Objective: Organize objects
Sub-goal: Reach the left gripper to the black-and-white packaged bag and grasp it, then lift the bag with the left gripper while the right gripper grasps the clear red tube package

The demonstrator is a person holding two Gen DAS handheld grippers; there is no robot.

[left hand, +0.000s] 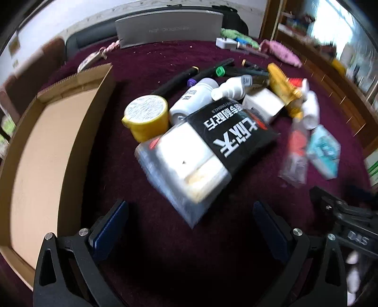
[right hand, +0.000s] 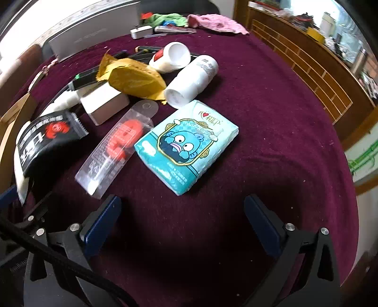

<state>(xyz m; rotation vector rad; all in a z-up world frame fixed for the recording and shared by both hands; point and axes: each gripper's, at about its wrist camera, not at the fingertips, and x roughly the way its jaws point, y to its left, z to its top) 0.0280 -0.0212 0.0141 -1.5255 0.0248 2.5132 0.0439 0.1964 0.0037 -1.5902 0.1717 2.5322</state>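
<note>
A pile of small items lies on a maroon tablecloth. In the left wrist view my left gripper is open above the cloth, just short of a black-and-white food packet. Behind the packet are a yellow round tub, white bottles and marker pens. In the right wrist view my right gripper is open, empty, close to a teal tissue pack. A clear blister pack with orange contents, a yellow pouch and white cylinders lie nearby.
An open cardboard box sits at the left of the pile. A grey case stands at the table's back edge, with pink cloth and green cloth beside it. A wooden cabinet runs along the right.
</note>
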